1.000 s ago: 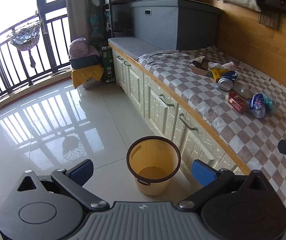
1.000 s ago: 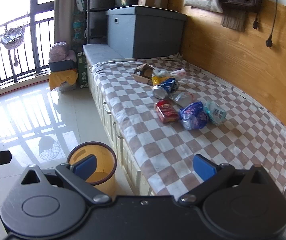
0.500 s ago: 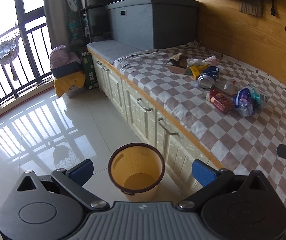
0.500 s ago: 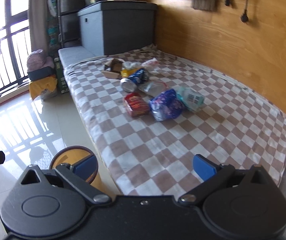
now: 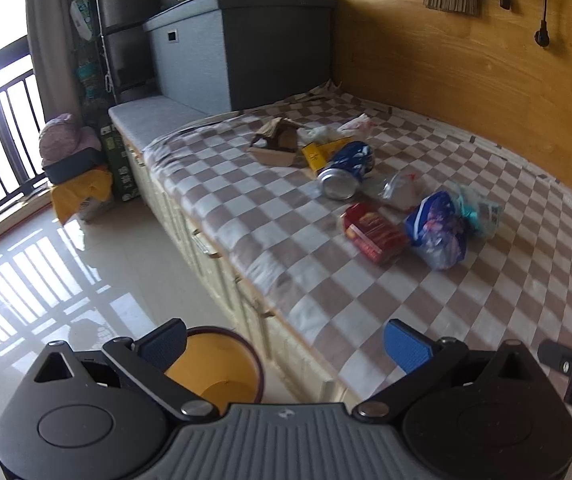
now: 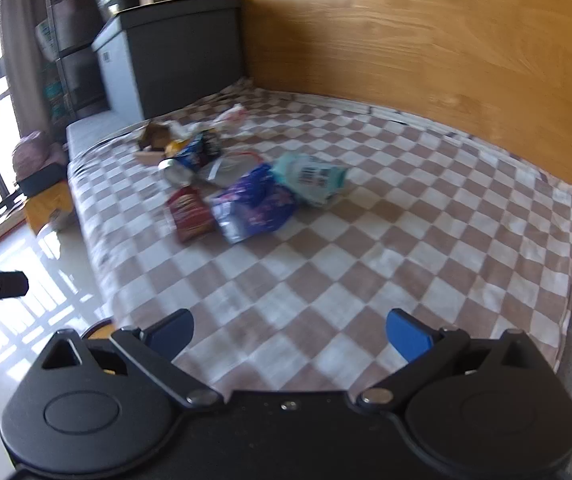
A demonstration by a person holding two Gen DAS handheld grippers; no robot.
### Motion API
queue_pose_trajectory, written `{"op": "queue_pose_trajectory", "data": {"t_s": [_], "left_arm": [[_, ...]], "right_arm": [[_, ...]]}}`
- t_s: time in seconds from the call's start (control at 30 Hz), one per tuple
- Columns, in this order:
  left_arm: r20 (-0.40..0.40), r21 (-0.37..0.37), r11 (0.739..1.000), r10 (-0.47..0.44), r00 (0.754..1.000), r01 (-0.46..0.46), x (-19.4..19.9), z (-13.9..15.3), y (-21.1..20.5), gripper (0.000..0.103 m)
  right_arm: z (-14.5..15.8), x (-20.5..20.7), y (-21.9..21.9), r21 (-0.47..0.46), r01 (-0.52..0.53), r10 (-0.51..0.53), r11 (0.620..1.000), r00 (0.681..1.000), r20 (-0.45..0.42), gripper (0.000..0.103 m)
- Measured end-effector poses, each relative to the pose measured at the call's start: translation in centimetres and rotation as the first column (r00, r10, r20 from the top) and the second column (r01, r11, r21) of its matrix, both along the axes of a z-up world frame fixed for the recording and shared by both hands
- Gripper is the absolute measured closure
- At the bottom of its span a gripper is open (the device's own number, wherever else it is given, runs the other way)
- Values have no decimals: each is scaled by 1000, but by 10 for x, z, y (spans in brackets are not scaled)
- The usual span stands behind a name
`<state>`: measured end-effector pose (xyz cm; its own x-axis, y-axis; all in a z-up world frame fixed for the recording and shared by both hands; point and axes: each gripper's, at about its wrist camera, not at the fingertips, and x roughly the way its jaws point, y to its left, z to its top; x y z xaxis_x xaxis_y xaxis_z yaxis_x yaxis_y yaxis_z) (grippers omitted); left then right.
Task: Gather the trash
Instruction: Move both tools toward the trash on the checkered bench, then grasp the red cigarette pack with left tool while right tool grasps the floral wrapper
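Note:
Trash lies in a cluster on the checkered bed cover (image 5: 270, 216): a red snack pack (image 5: 372, 232), a blue-purple bag (image 5: 438, 232), a blue can (image 5: 348, 170), a yellow box (image 5: 316, 156), a cardboard piece (image 5: 276, 142) and a teal pack (image 6: 312, 176). The red pack (image 6: 188, 212) and blue-purple bag (image 6: 254, 204) also show in the right wrist view. A yellow bin (image 5: 222, 376) stands on the floor beside the bed, under my left gripper (image 5: 286, 346). My left gripper is open and empty. My right gripper (image 6: 290, 334) is open and empty above the bed's near part.
A grey storage box (image 5: 242, 44) stands at the bed's far end. A wooden wall (image 5: 466, 68) runs along the far side. Drawers (image 5: 202, 240) line the bed front. Bags (image 5: 74, 160) sit on the glossy floor near the balcony railing.
Both grippers have swung right and moved toward the bed. The trash looks closer and the bin has slid under the left gripper. Both stay open.

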<state>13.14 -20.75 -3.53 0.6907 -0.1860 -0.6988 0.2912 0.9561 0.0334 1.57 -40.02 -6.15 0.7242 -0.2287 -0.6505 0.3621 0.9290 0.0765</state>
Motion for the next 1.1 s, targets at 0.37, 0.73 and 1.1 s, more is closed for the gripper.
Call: {"op": "queue_pose_trajectory", "data": {"t_s": [0.37, 0.73, 1.1], "left_arm": [[-97, -120, 990, 58, 994, -70, 100, -30, -68, 0], [-158, -70, 991, 106, 982, -118, 177, -77, -130, 0], [-144, -87, 995, -62, 988, 50, 173, -106, -117, 0]], "right_arm": [[-27, 21, -48, 116, 102, -108, 988, 993, 45, 0], [-46, 35, -46, 127, 114, -114, 985, 993, -10, 0], [-41, 66, -58, 202, 171, -175, 964, 984, 5, 0]]}}
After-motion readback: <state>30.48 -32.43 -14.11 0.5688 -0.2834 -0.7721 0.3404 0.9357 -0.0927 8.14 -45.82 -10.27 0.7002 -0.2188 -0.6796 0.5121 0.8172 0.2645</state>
